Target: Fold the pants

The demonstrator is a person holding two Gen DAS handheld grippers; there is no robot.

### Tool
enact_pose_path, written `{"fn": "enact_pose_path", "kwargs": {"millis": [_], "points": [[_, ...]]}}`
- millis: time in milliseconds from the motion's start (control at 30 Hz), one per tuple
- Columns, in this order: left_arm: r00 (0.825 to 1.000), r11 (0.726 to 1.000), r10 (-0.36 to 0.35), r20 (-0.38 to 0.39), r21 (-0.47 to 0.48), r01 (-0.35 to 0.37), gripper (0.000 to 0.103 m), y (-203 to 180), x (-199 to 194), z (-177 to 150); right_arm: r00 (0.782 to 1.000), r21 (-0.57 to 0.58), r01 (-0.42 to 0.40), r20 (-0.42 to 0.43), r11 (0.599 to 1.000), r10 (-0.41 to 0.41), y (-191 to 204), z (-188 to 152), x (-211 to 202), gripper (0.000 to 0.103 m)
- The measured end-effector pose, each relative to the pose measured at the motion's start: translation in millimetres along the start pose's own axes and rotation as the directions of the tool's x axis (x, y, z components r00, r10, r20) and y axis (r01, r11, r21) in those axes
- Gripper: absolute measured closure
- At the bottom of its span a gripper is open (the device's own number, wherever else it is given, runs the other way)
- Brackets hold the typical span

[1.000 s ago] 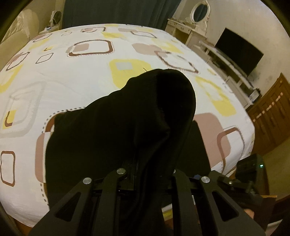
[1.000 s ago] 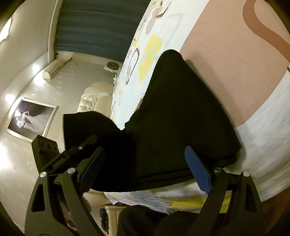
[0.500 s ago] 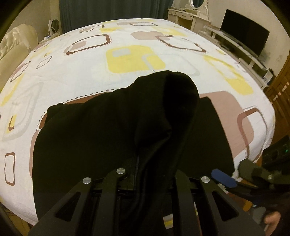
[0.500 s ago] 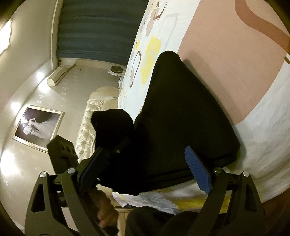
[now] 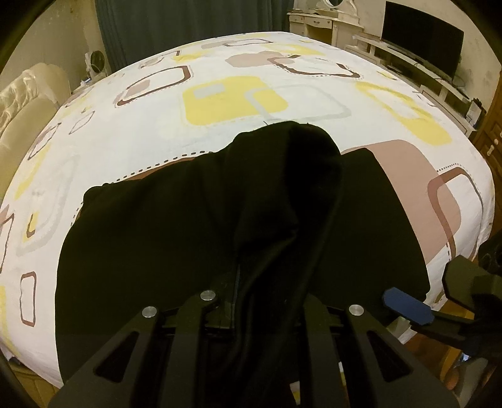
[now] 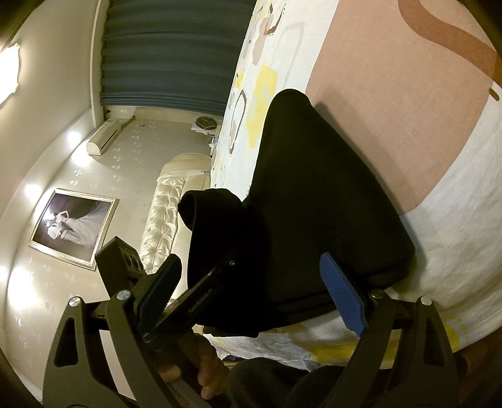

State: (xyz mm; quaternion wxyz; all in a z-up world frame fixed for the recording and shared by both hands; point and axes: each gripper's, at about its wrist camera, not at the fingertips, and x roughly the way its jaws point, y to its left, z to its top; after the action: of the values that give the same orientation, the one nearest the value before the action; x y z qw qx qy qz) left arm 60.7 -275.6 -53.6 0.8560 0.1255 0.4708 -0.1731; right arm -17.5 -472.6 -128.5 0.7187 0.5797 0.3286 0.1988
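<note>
Black pants point(image 5: 163, 238) lie spread near the front edge of a bed point(image 5: 238, 103) with a patterned sheet. My left gripper point(image 5: 260, 301) is shut on a bunched fold of the pants, which drapes over its fingers and hides the tips. In the right wrist view the pants point(image 6: 317, 201) lie folded on the sheet, and the left gripper point(image 6: 216, 266) holds its raised fold at their near edge. My right gripper point(image 6: 251, 292) is open, its blue pads either side of the pants' near edge; it also shows at the right in the left wrist view point(image 5: 408, 306).
A cream tufted headboard point(image 5: 22, 103) stands at the left of the bed. A TV point(image 5: 420, 53) on a white cabinet lines the right wall. Dark curtains point(image 5: 188, 25) hang behind the bed. A framed photo point(image 6: 73, 227) hangs on the wall.
My left gripper has carried the raised fold of the pants toward the right gripper. The right gripper has stayed open at the pants' near edge.
</note>
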Motion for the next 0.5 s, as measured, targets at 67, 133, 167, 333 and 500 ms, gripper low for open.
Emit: {"fn": "enact_pose_path", "kwargs": {"millis": [67, 133, 167, 333, 500], "points": [[1.0, 1.0, -0.001, 0.0, 0.009, 0.001, 0.087, -1.7, -0.5, 0.0, 1.0, 0.0, -0.001, 0.0, 1.0, 0.001, -0.1, 0.0, 0.0, 0.013], [1.0, 1.0, 0.004, 0.006, 0.019, -0.004, 0.081, -2.7, -2.1, -0.2, 1.0, 0.001, -0.004, -0.001, 1.0, 0.004, 0.2, 1.4, -1.6, 0.013], [1.0, 1.0, -0.003, 0.01, 0.026, 0.002, 0.075, -3.8, -3.4, -0.7, 1.0, 0.001, -0.006, -0.001, 1.0, 0.006, 0.1, 1.9, -2.1, 0.013], [0.999, 0.999, -0.051, 0.013, 0.017, 0.051, 0.053, -5.8, -8.5, -4.7, 1.0, 0.004, -0.011, 0.002, 1.0, 0.011, -1.5, 4.0, -2.2, 0.013], [0.992, 0.995, -0.1, 0.078, -0.007, 0.101, 0.028, -1.0, -26.6, -9.1, 1.0, -0.002, -0.012, 0.003, 1.0, 0.012, -3.5, 3.5, -2.4, 0.013]]}}
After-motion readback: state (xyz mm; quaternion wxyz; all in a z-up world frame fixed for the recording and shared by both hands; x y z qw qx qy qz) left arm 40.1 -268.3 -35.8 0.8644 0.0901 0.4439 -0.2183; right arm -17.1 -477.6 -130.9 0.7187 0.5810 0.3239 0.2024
